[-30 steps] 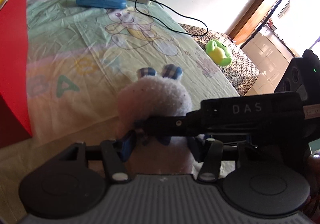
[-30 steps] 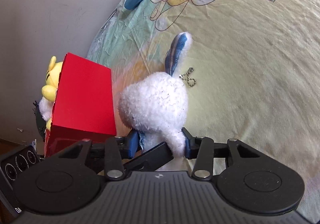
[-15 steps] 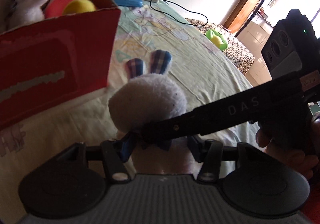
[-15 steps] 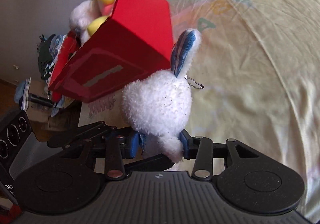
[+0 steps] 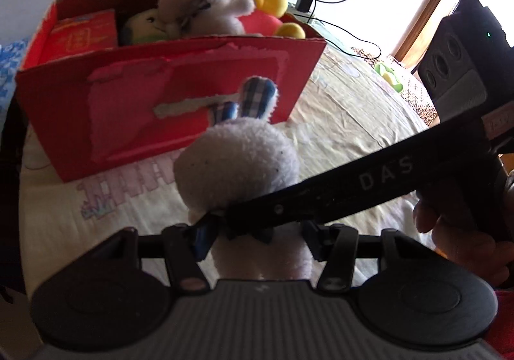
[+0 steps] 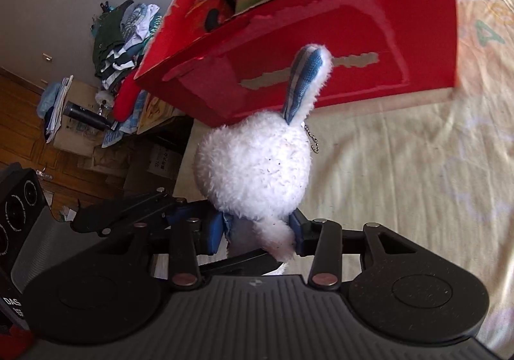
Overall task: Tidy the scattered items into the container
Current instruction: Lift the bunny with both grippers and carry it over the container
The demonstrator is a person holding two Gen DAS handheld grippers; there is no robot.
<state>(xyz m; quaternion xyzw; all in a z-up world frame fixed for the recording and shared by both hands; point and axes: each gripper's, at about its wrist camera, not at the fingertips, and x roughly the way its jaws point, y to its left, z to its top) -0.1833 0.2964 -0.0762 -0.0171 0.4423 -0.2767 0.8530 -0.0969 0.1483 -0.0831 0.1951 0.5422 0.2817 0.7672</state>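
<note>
A white plush bunny (image 5: 237,161) with blue checked ears is held above the bed, pinched from both sides. My left gripper (image 5: 257,233) is shut on its body. My right gripper (image 6: 258,233) is shut on it too, crossing from the right in the left wrist view. The bunny (image 6: 253,167) has a small ball chain at its head. The red cardboard box (image 5: 167,93) stands just beyond it on the bed, open at the top, holding several plush toys. It also shows in the right wrist view (image 6: 321,48).
The bed sheet (image 5: 337,122) has cartoon prints. A green plush toy (image 5: 388,75) lies at the far right bed edge. A charger and cable (image 5: 305,0) sit by the wall. Piled clothes and boxes (image 6: 119,39) lie on the floor beside the bed.
Both grippers have lifted the bunny and swung it left toward the red box. The box now faces me square on, and its open top with the toys shows.
</note>
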